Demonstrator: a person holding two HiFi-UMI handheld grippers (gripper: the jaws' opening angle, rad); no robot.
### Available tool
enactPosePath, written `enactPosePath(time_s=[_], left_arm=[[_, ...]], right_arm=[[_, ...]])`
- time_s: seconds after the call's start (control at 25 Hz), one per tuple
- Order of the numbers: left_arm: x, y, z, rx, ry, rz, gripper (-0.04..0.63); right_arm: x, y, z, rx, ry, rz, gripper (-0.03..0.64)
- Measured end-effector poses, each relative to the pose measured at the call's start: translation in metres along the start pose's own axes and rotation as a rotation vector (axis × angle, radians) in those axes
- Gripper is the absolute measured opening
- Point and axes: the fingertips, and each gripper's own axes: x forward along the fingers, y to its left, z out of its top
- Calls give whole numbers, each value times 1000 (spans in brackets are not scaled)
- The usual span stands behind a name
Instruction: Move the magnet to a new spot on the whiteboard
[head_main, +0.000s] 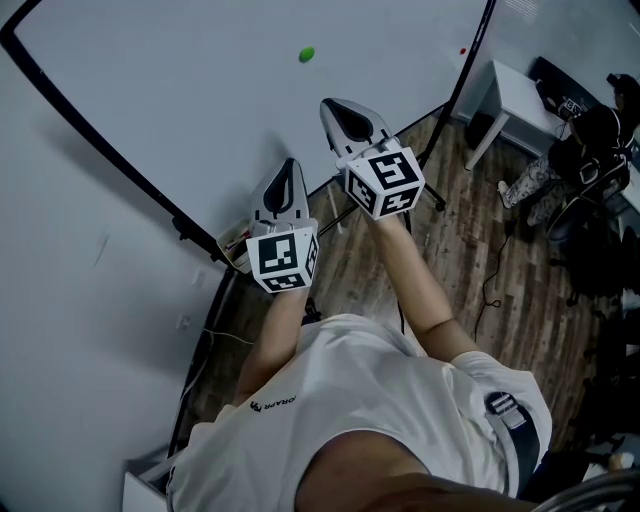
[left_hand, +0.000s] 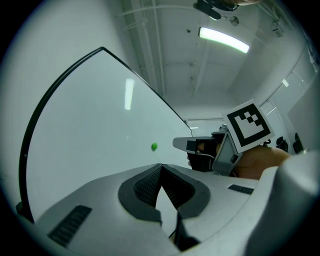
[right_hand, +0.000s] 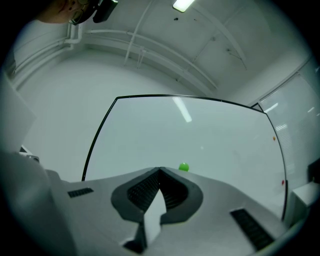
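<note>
In the head view, the magnet (head_main: 306, 55) was a small green dot stuck high on the whiteboard (head_main: 200, 90), apart from both grippers. It looked round, so I could tell no long axis or heading. The left gripper (head_main: 291, 163) and right gripper (head_main: 336, 104) both pointed toward the board. In the left gripper view, the jaws were clenched together, empty, with the magnet ahead on the board. In the right gripper view, the jaws were likewise clenched, empty, with the magnet showing just above their tips.

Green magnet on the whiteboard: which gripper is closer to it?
Right. The right gripper is just short of the green magnet, not touching it; the left gripper sits farther back from the magnet, beside the right one.
</note>
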Motion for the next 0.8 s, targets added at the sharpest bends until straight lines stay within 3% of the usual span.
enactPosePath(time_s=[0.8], left_arm=[[-5, -8, 6, 2, -7, -16, 2]], right_arm=[[-34, 11, -16, 33, 36, -10, 14]])
